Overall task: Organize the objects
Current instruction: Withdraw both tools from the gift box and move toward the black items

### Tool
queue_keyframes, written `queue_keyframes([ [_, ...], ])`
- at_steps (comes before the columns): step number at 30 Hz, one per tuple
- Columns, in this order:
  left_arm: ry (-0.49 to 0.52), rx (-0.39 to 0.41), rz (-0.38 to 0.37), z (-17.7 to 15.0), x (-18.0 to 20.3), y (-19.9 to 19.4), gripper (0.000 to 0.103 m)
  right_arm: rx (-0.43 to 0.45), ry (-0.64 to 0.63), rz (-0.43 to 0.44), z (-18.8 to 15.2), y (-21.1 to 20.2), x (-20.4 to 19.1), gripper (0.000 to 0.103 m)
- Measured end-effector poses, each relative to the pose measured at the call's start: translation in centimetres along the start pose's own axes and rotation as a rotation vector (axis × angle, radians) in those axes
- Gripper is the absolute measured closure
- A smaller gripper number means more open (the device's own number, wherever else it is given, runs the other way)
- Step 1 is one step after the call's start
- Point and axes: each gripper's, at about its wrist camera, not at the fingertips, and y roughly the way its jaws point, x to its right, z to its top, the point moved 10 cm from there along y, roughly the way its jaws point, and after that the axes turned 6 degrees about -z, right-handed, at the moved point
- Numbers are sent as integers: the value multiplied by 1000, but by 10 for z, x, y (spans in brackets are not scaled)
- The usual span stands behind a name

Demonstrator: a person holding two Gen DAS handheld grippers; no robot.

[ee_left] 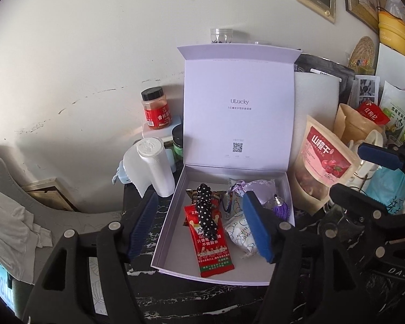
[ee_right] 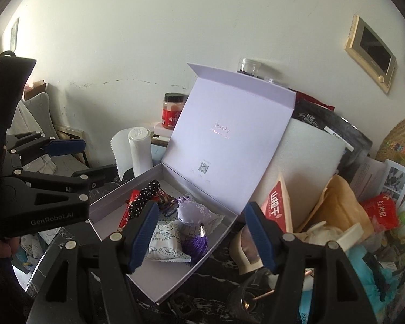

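Both our left claw (ee_left: 202, 222) and right claw (ee_right: 202, 235) gape empty above the lavender box (ee_left: 164, 243); reaching ahead risks toppling its propped lid (ee_left: 239, 105).

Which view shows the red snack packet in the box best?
The left wrist view: the red snack packet lies nearly full length and readable, crossed only by the polka-dot pouch. In the right wrist view only a sliver shows, hidden behind that pouch and a tong finger.
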Motion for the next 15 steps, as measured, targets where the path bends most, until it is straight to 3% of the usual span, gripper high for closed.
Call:
queue_keyframes([
  [15, -7, 39, -17, -38, 31, -83, 29, 51, -6, -39, -27, -82, 8, 36],
])
